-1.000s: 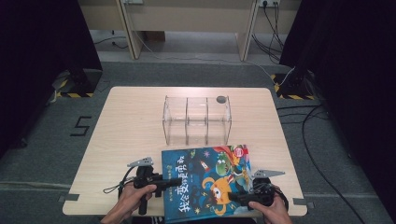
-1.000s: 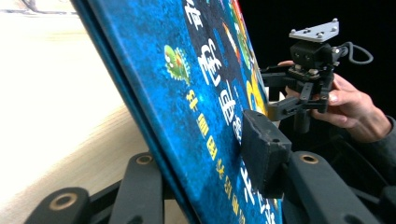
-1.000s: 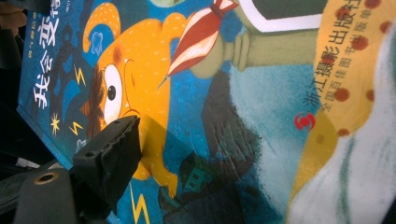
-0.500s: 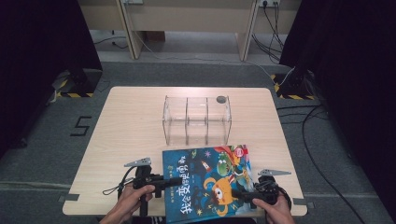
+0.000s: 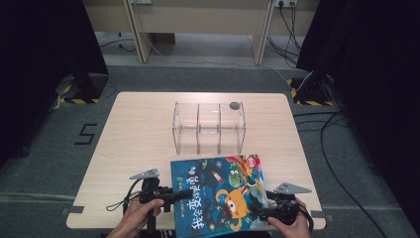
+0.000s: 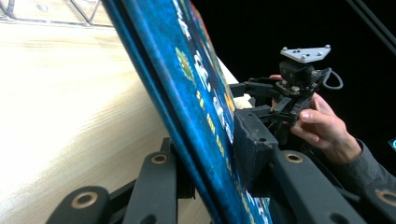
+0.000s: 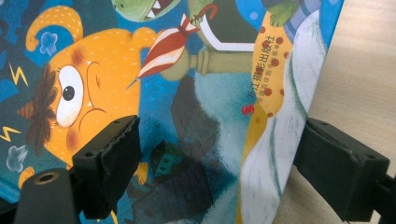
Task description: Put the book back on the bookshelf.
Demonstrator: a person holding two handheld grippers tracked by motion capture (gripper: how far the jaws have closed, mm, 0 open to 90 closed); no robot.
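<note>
A: High view first, at the near edge of the worktop (image 5: 138,144): what does the left tool (image 5: 174,194) do?

B: Its jaws are clamped on the left edge of the picture book (image 5: 218,193). In the left gripper view the blue cover runs between the two black jaws, one pad pressed flat against it, and the book is tilted up off the wood.

A: And the right tool (image 5: 261,216)?

B: It sits at the book's near right corner, held by the person's right hand (image 5: 289,225). In the right gripper view one jaw lies over the cover by the orange creature and the other stands off past the book's right edge, so the jaws are apart with the corner between them.

A: Where is the book overall?

B: At the near edge, right of the middle, cover up.

A: Farther back?

B: A clear three-compartment box (image 5: 209,128) stands mid-worktop, just beyond the book's far edge. A small dark round thing (image 5: 234,105) lies by its far right corner.
</note>
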